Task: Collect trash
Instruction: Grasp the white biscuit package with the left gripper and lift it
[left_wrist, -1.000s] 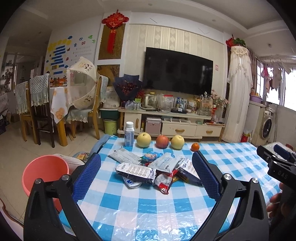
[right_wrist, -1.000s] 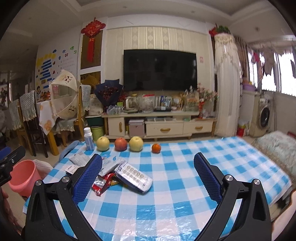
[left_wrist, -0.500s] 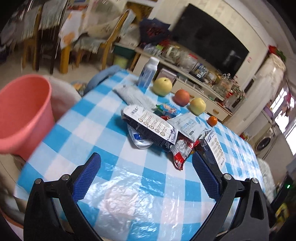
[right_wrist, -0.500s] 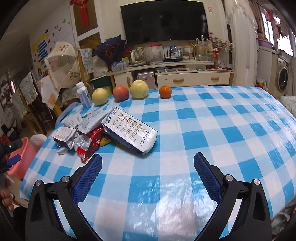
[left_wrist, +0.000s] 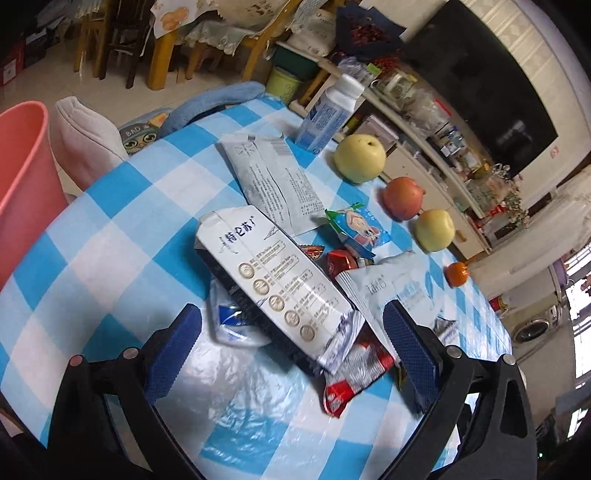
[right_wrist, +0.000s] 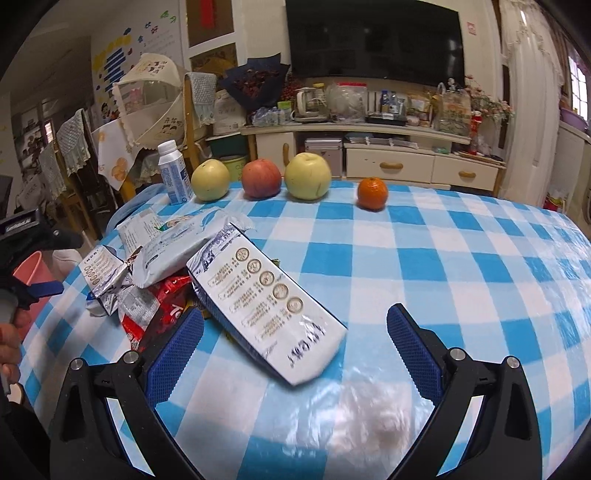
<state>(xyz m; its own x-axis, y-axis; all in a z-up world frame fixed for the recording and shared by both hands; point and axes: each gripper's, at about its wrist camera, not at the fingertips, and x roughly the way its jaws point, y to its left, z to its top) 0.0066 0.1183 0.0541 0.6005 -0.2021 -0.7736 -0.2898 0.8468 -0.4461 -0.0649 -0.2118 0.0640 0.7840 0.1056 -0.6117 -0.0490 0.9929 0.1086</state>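
A heap of empty wrappers lies on the blue-checked tablecloth (left_wrist: 110, 254). In the left wrist view a white milk carton (left_wrist: 273, 288) lies on top, with a grey pouch (left_wrist: 273, 181), a small blue snack pack (left_wrist: 356, 229), a white bag (left_wrist: 399, 291) and a red wrapper (left_wrist: 354, 373) around it. My left gripper (left_wrist: 291, 349) is open, its jaws on either side of the carton's near end. In the right wrist view a second white carton (right_wrist: 266, 306) lies between my open right gripper's (right_wrist: 295, 345) jaws, with a grey pouch (right_wrist: 181, 247) and red wrapper (right_wrist: 162, 310) to its left.
A pink bucket (left_wrist: 22, 177) stands off the table's left edge. A white bottle (right_wrist: 173, 172), two yellow-green apples (right_wrist: 308, 176), a red apple (right_wrist: 261, 178) and an orange (right_wrist: 372, 193) line the far edge. Chairs and a TV cabinet stand beyond.
Both grippers have tilted down and moved in toward the heap. Each now has a white carton between its open jaws. The trash has not moved.
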